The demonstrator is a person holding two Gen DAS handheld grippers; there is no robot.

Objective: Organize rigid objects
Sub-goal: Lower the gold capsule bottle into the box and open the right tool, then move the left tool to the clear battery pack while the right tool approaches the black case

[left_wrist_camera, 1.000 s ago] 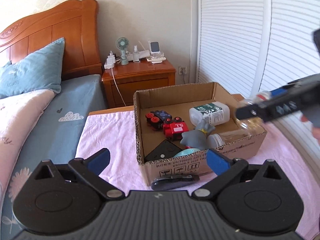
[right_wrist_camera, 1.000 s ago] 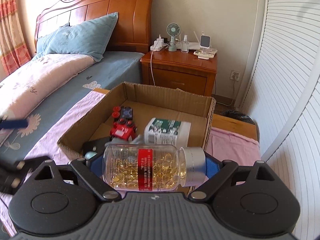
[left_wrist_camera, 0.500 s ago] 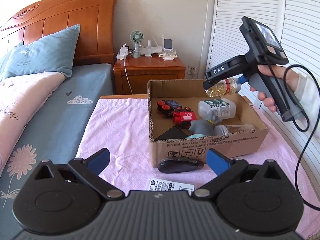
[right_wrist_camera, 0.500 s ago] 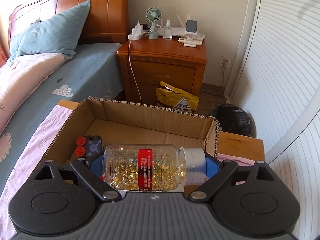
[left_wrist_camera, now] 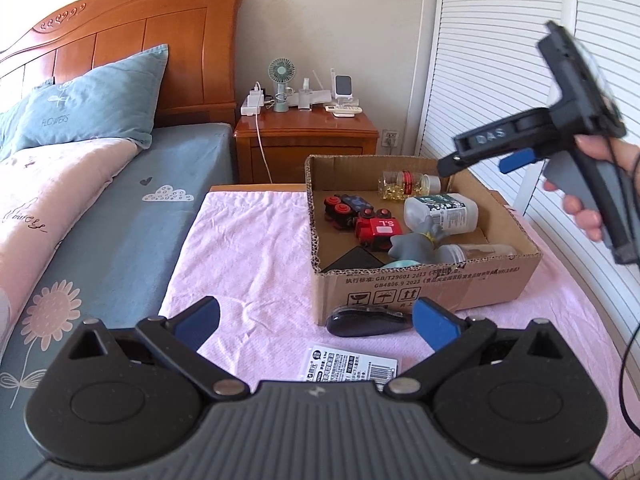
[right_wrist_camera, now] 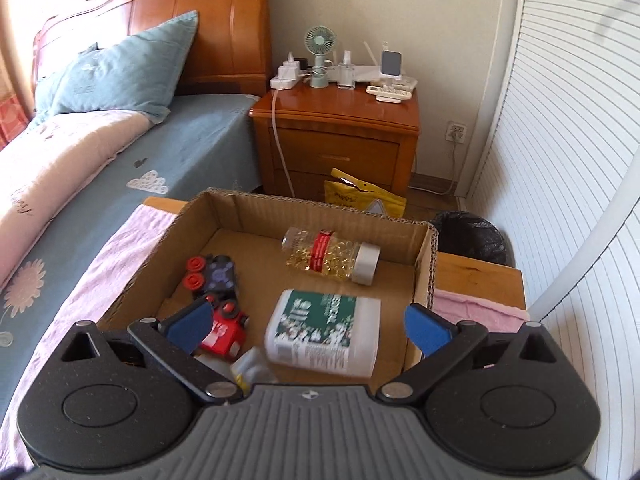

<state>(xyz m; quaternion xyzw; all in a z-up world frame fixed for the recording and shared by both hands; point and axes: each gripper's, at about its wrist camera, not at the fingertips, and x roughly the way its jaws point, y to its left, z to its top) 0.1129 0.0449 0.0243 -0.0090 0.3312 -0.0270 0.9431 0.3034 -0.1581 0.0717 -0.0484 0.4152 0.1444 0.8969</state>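
A cardboard box [left_wrist_camera: 424, 288] stands on the pink cloth. By its far wall [right_wrist_camera: 320, 216] lies a clear capsule bottle [left_wrist_camera: 406, 184] [right_wrist_camera: 328, 254] on its side, free of any grip. The box also holds a white bottle [right_wrist_camera: 324, 332], a red toy train [left_wrist_camera: 376, 228], a dark toy car [right_wrist_camera: 212, 274], a grey toy figure [left_wrist_camera: 416, 244] and a clear jar [left_wrist_camera: 480, 252]. My right gripper [right_wrist_camera: 308, 324] hovers over the box, jaws opening, nothing between them. Low before the box, my left gripper [left_wrist_camera: 316, 320] is open, with a black mouse [left_wrist_camera: 368, 320] on the cloth beyond it.
A printed packet [left_wrist_camera: 352, 364] lies near the left gripper. A hand [left_wrist_camera: 588, 208] holds the right gripper at the right. Behind the box are a bedside cabinet [right_wrist_camera: 336, 128], a yellow bag [right_wrist_camera: 360, 196] and a black bin [right_wrist_camera: 468, 236]. The bed [left_wrist_camera: 100, 220] runs along the left.
The right gripper has opened and let go of the capsule bottle, which now lies in the box by the far wall. The left gripper has drawn back a little from the box.
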